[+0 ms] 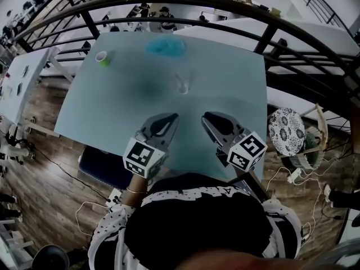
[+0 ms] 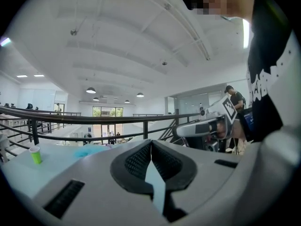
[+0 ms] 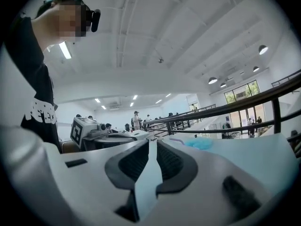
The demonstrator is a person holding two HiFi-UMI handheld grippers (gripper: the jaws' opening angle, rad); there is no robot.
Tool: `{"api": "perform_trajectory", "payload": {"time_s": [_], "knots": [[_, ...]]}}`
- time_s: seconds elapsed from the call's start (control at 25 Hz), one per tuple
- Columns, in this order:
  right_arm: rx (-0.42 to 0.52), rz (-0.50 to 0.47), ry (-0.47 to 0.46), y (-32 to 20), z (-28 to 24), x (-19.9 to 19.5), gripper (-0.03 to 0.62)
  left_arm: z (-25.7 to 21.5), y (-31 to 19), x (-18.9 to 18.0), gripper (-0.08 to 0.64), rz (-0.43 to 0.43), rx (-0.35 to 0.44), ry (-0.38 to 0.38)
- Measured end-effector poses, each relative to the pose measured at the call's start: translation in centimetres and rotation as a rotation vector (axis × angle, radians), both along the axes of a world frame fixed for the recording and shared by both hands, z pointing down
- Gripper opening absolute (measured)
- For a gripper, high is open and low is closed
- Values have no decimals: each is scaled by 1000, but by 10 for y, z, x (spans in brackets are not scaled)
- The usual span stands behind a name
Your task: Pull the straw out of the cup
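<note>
A clear cup point(image 1: 184, 83) stands near the middle of the pale blue table point(image 1: 236, 89); I cannot make out its straw from the head view. In the right gripper view a thin purple line point(image 3: 178, 140), possibly the straw, shows beside a blue object. My left gripper point(image 1: 172, 117) and right gripper point(image 1: 206, 117) hover side by side over the table's near edge, well short of the cup. Both point away from me with jaws closed, nothing between them. Each gripper view shows its own fingertips meeting point(image 2: 150, 143) point(image 3: 151, 143).
A small green cup point(image 1: 104, 57) point(image 2: 35, 155) stands at the table's far left corner. A crumpled blue object point(image 1: 166, 47) point(image 3: 200, 143) lies at the far edge. A dark railing point(image 1: 225, 18) curves behind the table. A patterned stool point(image 1: 286, 129) sits to the right.
</note>
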State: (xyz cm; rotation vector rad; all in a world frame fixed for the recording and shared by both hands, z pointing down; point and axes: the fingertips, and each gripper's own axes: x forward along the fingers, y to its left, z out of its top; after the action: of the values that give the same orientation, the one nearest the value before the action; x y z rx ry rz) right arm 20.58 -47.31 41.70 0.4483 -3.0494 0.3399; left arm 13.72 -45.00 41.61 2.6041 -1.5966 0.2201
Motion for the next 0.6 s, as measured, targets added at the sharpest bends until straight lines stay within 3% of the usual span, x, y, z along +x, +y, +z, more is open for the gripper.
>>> {"api": "perform_trajectory", "payload": {"time_s": [0.6], "knots": [[-13, -15, 22, -48, 18, -40, 71, 19, -46, -39, 11, -24, -30, 37]]}}
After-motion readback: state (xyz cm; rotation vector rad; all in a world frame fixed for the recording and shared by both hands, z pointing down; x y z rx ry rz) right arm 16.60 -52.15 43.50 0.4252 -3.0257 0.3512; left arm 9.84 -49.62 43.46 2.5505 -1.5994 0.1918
